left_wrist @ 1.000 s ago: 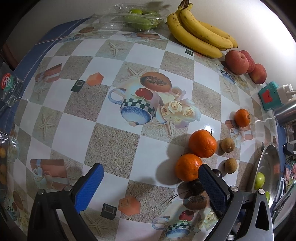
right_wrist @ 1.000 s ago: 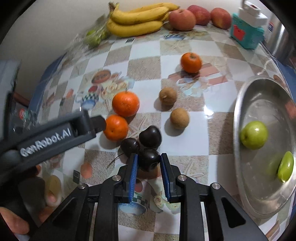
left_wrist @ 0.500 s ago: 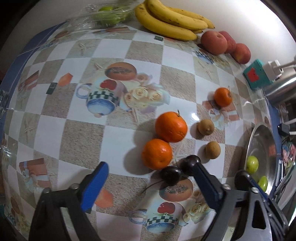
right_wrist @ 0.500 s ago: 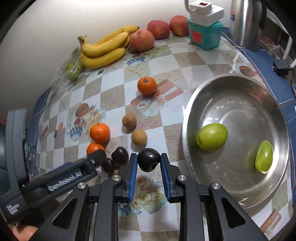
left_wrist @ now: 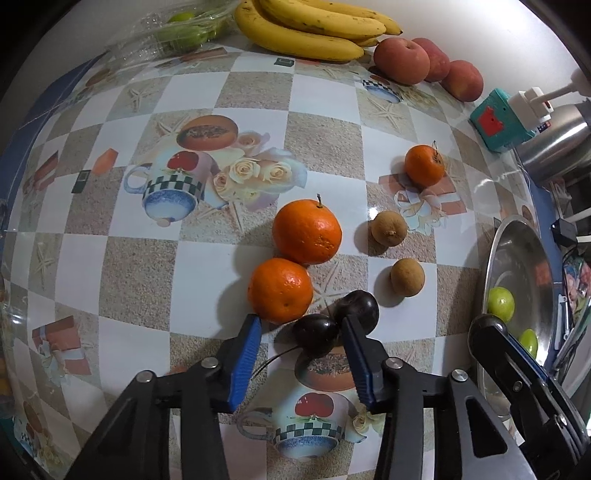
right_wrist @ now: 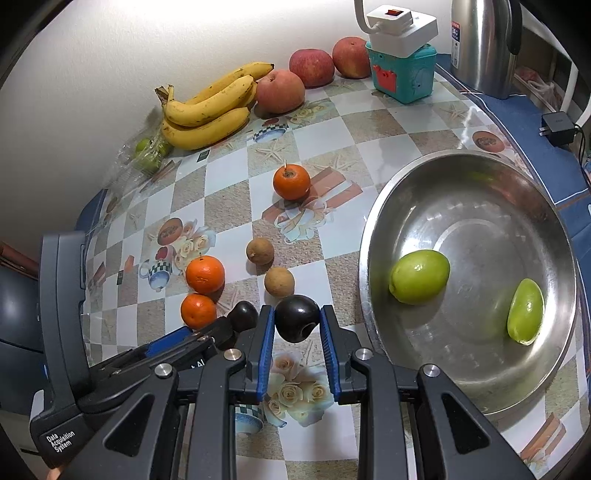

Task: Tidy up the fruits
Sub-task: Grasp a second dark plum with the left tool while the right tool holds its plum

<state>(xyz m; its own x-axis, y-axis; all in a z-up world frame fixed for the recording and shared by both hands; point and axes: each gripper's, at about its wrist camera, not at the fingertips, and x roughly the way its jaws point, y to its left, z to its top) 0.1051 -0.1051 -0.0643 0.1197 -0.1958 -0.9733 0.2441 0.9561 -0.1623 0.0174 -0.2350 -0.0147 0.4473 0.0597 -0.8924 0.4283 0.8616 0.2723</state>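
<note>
My right gripper (right_wrist: 297,312) is shut on a dark plum (right_wrist: 295,323), held above the table just left of the steel bowl (right_wrist: 373,236). Two green fruits (right_wrist: 419,276) (right_wrist: 525,314) lie in that bowl. My left gripper (left_wrist: 301,325) points down at two more dark plums. Its jaws are closing around the nearer plum (left_wrist: 316,334): the right pad is at its side and the left pad is still apart from it. The other plum (left_wrist: 357,309) sits just behind the right finger. An orange (left_wrist: 280,290) lies beside the left fingertip.
A larger orange (left_wrist: 306,230), a small one (left_wrist: 424,165) and two brown round fruits (left_wrist: 388,228) (left_wrist: 407,276) lie mid-table. Bananas (left_wrist: 306,29), apples (left_wrist: 402,61) and a bag of green fruit (left_wrist: 177,29) line the wall. A teal box (right_wrist: 402,74) and a kettle (right_wrist: 484,44) stand far right.
My left gripper slid right over the plums and its jaws narrowed from wide open around one. My right gripper lifted its plum off the table and swung toward the bowl.
</note>
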